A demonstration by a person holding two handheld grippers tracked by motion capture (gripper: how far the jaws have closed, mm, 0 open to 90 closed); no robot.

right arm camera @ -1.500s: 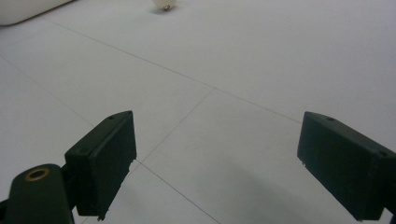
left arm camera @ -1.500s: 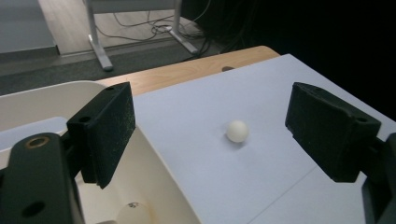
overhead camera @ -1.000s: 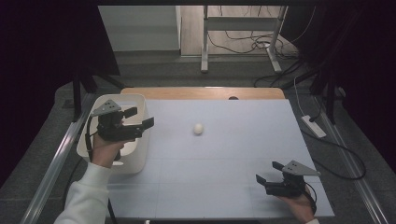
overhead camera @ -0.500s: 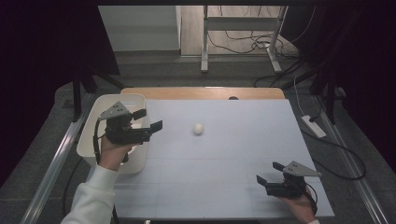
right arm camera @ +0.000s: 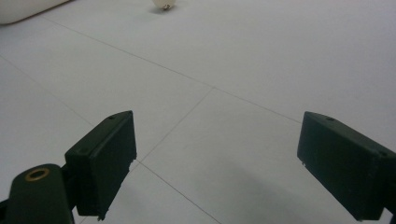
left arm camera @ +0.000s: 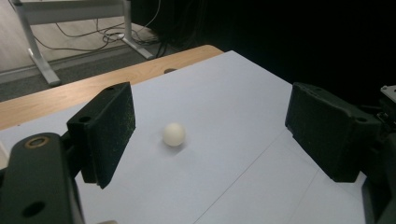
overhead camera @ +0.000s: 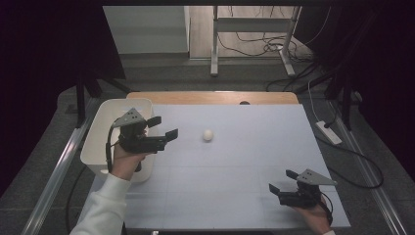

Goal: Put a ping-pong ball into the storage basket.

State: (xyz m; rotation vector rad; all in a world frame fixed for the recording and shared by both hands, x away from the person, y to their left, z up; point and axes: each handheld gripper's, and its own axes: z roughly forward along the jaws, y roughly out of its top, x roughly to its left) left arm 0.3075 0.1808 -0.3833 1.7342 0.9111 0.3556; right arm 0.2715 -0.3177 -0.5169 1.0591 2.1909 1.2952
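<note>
**High view: left gripper lined up on the ball, jaws wide**

Left gripper (overhead camera: 164, 128) hangs above the table's left side, just past the white tub (overhead camera: 103, 128), its jaws spread wide with nothing between them. It points toward the small white ball (overhead camera: 208, 135), which sits alone on the pale sheet (overhead camera: 244, 161) near the middle, a short way ahead of the jaws and not touching them. From the left gripper view, the ball (left arm camera: 174, 134) rests on the sheet between the two black pads, farther out, closer to the left one. Over at the near right corner, the right gripper (overhead camera: 280, 181) sits low over the sheet, jaws wide too, gripping nothing.
</note>
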